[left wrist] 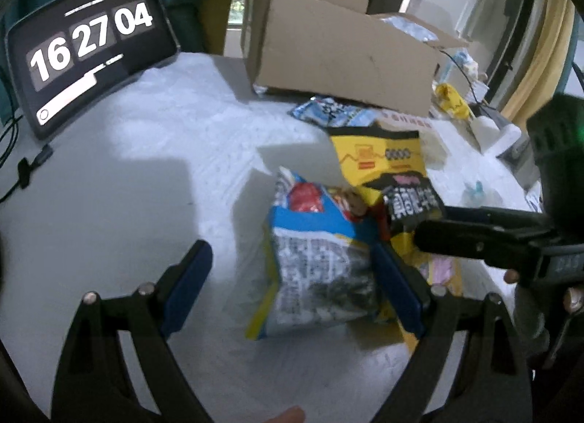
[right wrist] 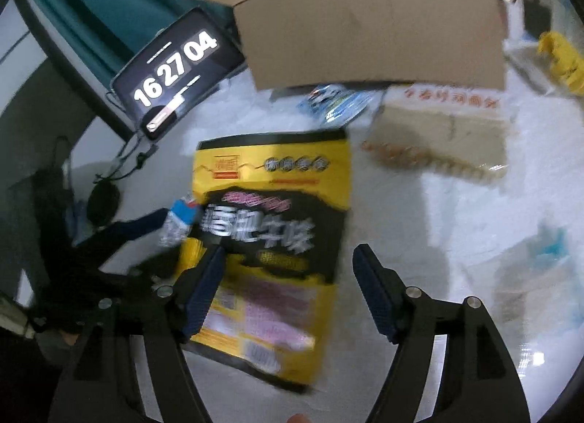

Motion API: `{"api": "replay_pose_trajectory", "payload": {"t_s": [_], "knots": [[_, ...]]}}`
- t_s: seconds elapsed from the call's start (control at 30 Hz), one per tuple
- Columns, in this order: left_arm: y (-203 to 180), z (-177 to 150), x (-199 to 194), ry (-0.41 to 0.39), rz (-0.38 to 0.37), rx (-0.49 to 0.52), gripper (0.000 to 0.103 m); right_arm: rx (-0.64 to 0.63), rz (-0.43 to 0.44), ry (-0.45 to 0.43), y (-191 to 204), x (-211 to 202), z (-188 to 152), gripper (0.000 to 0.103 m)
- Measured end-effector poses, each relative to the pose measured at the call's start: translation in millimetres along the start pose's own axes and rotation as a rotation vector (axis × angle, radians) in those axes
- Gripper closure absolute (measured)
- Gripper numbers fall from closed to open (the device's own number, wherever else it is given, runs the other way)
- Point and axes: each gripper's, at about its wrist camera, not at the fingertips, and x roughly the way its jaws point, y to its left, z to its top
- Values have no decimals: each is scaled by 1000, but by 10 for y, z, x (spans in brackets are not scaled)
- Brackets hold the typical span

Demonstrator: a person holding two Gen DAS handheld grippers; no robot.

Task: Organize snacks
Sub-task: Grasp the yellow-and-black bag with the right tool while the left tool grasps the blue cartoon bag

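Observation:
A blue, yellow and white snack bag [left wrist: 317, 258] stands tilted on the white table between the wide-apart fingers of my left gripper [left wrist: 292, 262]. Its right edge lies against the right finger, and the left finger is well clear, so the gripper is open. A yellow-and-black snack bag [right wrist: 277, 233] lies flat on the table under my right gripper [right wrist: 288, 277], which is open. Its left finger overlaps the bag's edge and its right finger stands off the other edge. In the left wrist view the right gripper [left wrist: 438, 227] reaches in over the yellow-and-black bag [left wrist: 379, 163].
An open cardboard box [left wrist: 339, 54] stands at the back with a light-blue packet [left wrist: 332, 112] in front of it. A beige packet with red lettering [right wrist: 445, 127] lies to the right. A tablet showing a clock [left wrist: 87, 50] leans at the back left, with cables beside it. A yellow item [left wrist: 452, 99] is at far right.

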Motion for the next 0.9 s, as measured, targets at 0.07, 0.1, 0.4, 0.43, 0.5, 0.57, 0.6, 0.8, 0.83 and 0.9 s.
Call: {"api": "replay_pose_trajectory", "payload": {"t_s": [0.07, 0.1, 0.4, 0.43, 0.5, 0.57, 0.6, 0.8, 0.83, 0.9], "knots": [[-5, 14, 22, 3, -2, -1, 13, 12, 8, 7, 5, 16, 20, 28], [-4, 20, 35, 8, -8, -5, 13, 11, 6, 4, 8, 15, 29, 28], [-137, 62, 78, 6, -1, 9, 13, -99, -6, -48, 102, -196, -1, 75], [-165, 70, 79, 6, 2, 18, 13, -93, -6, -57, 73, -227, 3, 76], [-219, 79, 94, 13, -1, 39, 12, -85, -18, -78, 23, -302, 16, 80], [-292, 87, 133, 19, -5, 76, 9, -73, -33, -112, -68, -445, 42, 87], [-323, 87, 169, 27, 6, 90, 6, -70, -37, -120, -91, -485, 50, 87], [-379, 108, 321, 77, 17, 87, 5, -38, -69, -178, -326, -780, 61, 88], [-381, 117, 328, 80, 19, 84, 5, -34, -70, -182, -345, -806, 58, 87], [-381, 132, 335, 84, 19, 78, 6, -17, -68, -192, -415, -866, 57, 88]]}}
